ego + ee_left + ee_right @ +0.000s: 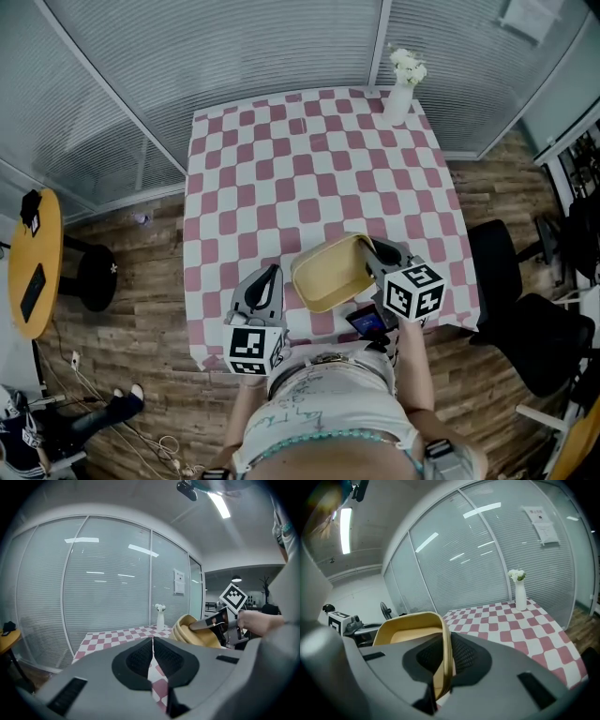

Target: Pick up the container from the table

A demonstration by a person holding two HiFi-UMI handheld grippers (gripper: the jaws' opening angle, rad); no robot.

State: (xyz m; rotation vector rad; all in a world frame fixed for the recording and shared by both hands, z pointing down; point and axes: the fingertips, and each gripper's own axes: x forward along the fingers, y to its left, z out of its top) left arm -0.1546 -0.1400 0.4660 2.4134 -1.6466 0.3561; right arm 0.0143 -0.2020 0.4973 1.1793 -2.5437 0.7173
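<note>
Only one printed item is visible: a white sheet (541, 520) fixed to the glass partition (487, 564), its text too small to read. Each marker cube (413, 290) carries black-and-white square patterns and no lettering. The container (333, 272) is a shallow tan tub with rounded corners. Its interior is bare and holds nothing. In the head view it sits tilted over the near edge of the desk (281, 159), with its open side facing up and toward the person. The right tongs (373, 251) hold it by the right-hand wall. The right gripper view shows that thin wall (443, 658) upright between the two dark pads, one pad inside the tub and one outside. The left gripper view shows the container tipped and raised beside the person's hand (255, 620); whether any part touches the cloth cannot be told. The left tongs (270, 277) hover just left of the container, apart from it. Their jaws are closed to a thin slit with nothing between them. The desk is covered in a pink-and-white check cloth. At its far right corner stands a white vase (398, 98) holding white flowers (409, 64), well apart from the container.
</note>
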